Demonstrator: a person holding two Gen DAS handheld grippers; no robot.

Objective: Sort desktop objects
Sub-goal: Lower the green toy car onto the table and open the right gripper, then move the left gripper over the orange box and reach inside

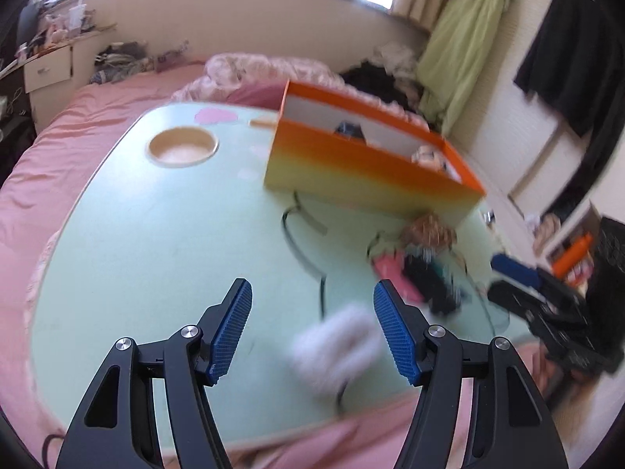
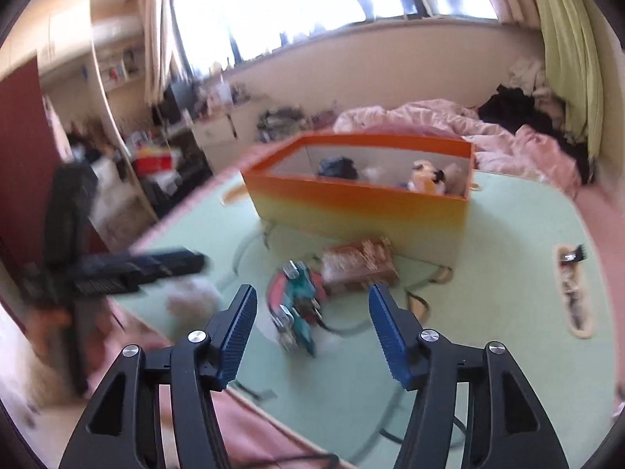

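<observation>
Orange box (image 2: 359,203) long axis runs left-right.

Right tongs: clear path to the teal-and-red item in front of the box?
Probably yes. The right tongs stand open, with the teal-and-red item just ahead between them, nothing across it; the box sits behind.

The left gripper (image 1: 312,293) pointed steeply downward with its blue-padded jaws spread apart and nothing pressed between the pads; the right gripper (image 2: 312,299) tilted down likewise, jaws parted and gripping nothing
</observation>
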